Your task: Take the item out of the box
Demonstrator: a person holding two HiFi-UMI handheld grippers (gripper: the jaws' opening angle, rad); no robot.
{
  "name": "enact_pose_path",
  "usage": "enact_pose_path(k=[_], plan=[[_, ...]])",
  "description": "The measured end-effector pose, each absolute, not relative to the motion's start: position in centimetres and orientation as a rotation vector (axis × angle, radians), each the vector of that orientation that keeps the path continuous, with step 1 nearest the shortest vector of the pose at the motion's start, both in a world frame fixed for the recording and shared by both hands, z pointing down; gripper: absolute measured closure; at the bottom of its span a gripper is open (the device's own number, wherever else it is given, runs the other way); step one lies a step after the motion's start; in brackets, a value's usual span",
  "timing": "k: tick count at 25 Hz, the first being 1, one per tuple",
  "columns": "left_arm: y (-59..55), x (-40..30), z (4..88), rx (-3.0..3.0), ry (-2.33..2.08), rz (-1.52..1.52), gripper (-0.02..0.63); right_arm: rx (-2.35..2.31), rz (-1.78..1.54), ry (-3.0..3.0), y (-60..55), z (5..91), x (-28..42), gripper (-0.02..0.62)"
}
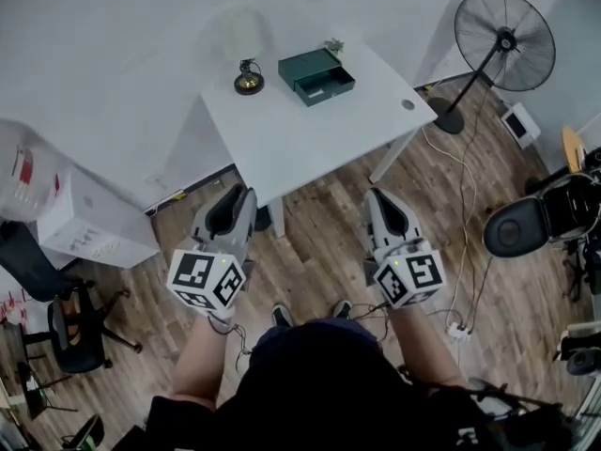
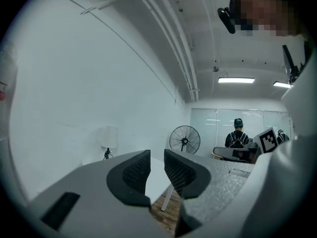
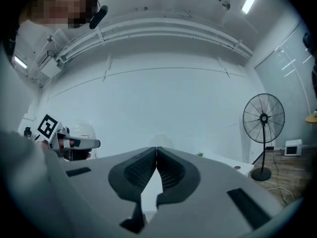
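well short of the white table (image 1: pixel 310 139), left gripper (image 2: pixel 157 167) & right gripper (image 3: pixel 156 157) both closed, empty; green drawer box (image 1: pixel 316 75) untouched, drawer ajar, nothing taken out yet.

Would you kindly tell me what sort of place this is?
Most likely an office or lab room: a white desk with a lamp and a green box, a standing fan, and an office chair on a wood floor.
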State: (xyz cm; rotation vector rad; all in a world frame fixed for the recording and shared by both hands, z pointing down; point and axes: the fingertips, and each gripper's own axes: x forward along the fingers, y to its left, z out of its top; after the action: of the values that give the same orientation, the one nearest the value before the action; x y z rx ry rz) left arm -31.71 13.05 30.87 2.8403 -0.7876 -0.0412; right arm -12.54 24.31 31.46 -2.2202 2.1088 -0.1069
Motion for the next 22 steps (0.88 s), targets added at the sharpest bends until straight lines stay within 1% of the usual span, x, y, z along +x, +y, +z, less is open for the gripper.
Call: enact_pose_path(k=[1, 6, 7, 8, 10, 11, 13, 16, 22], plan=[[12.4, -32.3, 30.8, 2.846, -0.778, -0.046, 0.522, -2.239, -0.107, 2.093, 23.9, 31.3, -12.8, 0.584], [10.4, -34.0, 31.6, 2.846, -0.748, -0.061, 0.522, -2.318, -0.122, 2.04, 23.4, 31.9, -13.4, 0.464], [10.1, -34.2, 31.8, 2.844, -0.75, -0.064, 0.515, -2.335, -0.129, 2.031, 23.4, 32.1, -13.3, 0.449], [9.8, -34.2, 32.0, 2.843, -0.751, -0.064, 0.486, -2.348, -0.136, 2.025, 23.2, 32.3, -13.2, 0.44], [9.1, -33.8, 32.3, 2.845, -0.746, -0.051, 0.412, -2.36, -0.142, 2.025, 22.5, 32.4, -12.8, 0.436], [8.8, -33.3, 32.5, 2.847, -0.741, -0.041, 0.391, -2.36, -0.141, 2.029, 22.0, 32.4, -12.5, 0.436], [8.4, -32.1, 32.9, 2.855, -0.734, -0.015, 0.368, -2.348, -0.14, 2.038, 20.9, 32.5, -11.6, 0.436], [7.7, -30.5, 33.5, 2.868, -0.744, 0.032, 0.352, -2.311, -0.151, 2.054, 19.1, 33.0, -10.3, 0.436], [5.0, -25.3, 33.0, 2.863, -0.804, 0.081, 0.351, -2.221, -0.198, 2.079, 15.1, 33.8, -4.9, 0.439]])
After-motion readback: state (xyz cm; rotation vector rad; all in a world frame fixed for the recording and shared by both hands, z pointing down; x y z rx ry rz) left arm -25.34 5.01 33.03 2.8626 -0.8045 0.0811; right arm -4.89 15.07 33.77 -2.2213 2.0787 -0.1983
